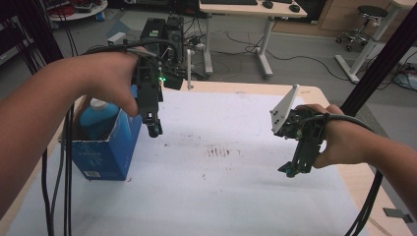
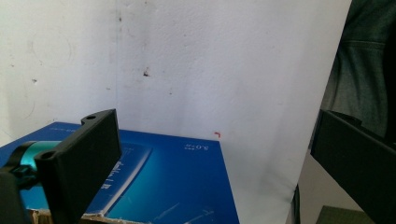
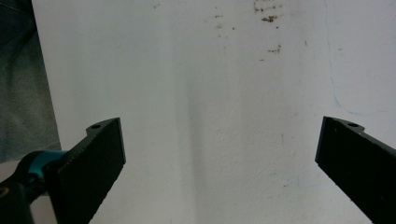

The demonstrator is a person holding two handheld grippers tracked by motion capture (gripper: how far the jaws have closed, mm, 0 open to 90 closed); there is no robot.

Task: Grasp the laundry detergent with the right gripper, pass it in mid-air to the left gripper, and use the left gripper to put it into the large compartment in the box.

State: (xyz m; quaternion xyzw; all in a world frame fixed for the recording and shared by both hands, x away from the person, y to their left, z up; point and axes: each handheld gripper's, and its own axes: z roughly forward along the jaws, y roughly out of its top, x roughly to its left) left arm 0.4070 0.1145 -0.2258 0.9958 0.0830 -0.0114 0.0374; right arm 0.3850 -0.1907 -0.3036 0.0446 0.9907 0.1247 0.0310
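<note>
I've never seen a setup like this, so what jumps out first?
Two hands come in over a white sheet, each holding a black gripper with open, empty jaws: the left gripper hangs beside an open blue box with a blue bottle inside. The right gripper hovers near the sheet's right edge.

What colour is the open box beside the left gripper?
Blue; the box shows best in the high view.
</note>
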